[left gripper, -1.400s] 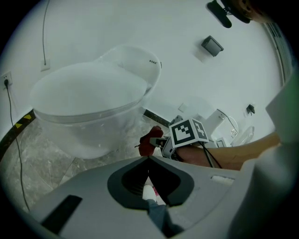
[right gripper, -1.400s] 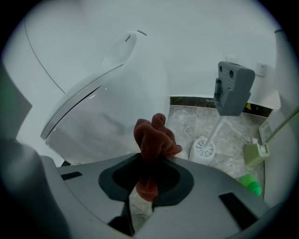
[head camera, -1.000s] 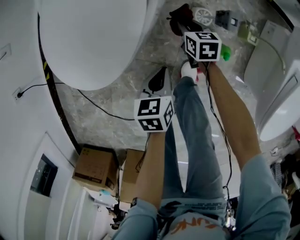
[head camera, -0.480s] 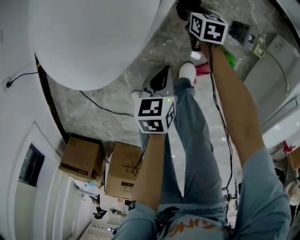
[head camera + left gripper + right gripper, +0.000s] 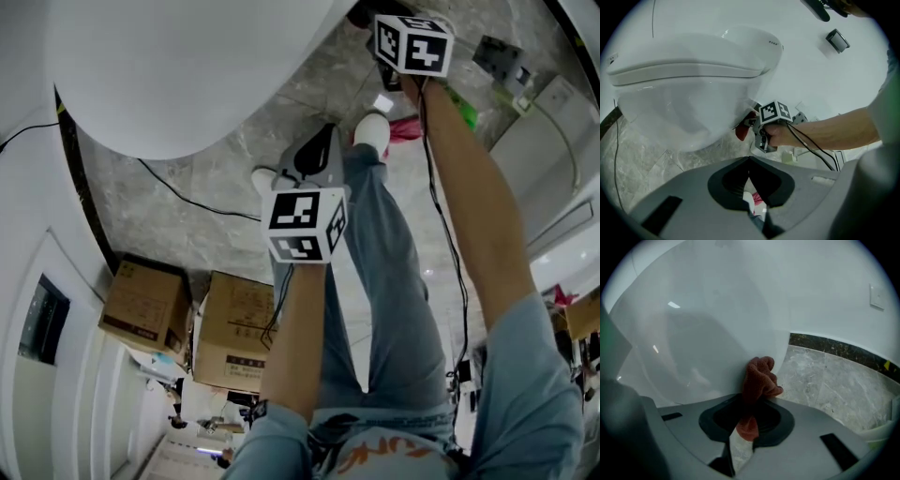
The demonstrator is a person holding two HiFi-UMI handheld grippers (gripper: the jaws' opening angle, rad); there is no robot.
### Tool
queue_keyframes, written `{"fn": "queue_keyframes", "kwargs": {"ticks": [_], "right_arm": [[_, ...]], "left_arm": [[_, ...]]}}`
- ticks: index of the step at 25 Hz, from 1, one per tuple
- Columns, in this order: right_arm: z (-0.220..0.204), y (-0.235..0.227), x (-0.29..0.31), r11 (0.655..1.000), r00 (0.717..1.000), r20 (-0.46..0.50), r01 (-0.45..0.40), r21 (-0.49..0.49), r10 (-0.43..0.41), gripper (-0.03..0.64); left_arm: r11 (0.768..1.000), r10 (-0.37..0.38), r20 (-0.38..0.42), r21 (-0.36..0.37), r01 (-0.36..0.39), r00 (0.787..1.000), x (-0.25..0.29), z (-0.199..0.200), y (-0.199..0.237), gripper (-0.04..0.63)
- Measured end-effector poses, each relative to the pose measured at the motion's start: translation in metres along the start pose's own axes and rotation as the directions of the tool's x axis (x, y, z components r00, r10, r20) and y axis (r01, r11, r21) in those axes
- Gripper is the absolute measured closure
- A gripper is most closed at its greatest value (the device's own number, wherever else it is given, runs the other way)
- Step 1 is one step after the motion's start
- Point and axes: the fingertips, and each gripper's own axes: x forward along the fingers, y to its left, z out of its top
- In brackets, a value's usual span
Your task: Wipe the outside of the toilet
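One white toilet (image 5: 178, 66) is seen at the upper left of the head view, its rounded bowl hanging over a grey marbled floor (image 5: 178, 234). Two bare forearms are counted. The right arm (image 5: 469, 216) is stretched out nearly straight towards the underside of the bowl, while the left arm (image 5: 298, 337) is held nearer the body and reaches less far forward. Two cardboard boxes (image 5: 141, 302) are set side by side on the floor by the wall, and one black cable (image 5: 192, 202) is trailed across the tiles. Two white shoes (image 5: 372, 129) are seen below the jeans. The right gripper (image 5: 749, 404) is clamped on one red cloth (image 5: 759, 378), which is pressed against the lower outside of the bowl. The left gripper (image 5: 749, 164) is held apart from the toilet, its jaws brought together with nothing gripped between them.
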Motion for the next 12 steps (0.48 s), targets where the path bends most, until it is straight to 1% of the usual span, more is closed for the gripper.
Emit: {"fn": "queue_keyframes", "kwargs": {"ticks": [3, 7, 12], "right_arm": [[-0.014, 0.017, 0.001, 0.997, 0.999, -0.034, -0.019, -0.07, 0.016, 0.549], [-0.023, 0.028, 0.002, 0.996, 0.999, -0.037, -0.01, -0.09, 0.007, 0.549], [-0.04, 0.048, -0.005, 0.991, 0.998, -0.058, -0.001, -0.132, -0.006, 0.549]], "left_arm": [[1.0, -0.017, 0.005, 0.001, 0.017, 1.0, -0.003, -0.004, -0.002, 0.601], [0.999, -0.037, 0.01, 0.009, 0.037, 0.999, -0.007, -0.012, -0.001, 0.601], [0.999, -0.041, 0.022, -0.029, 0.041, 0.999, -0.026, -0.03, 0.017, 0.601]]}}
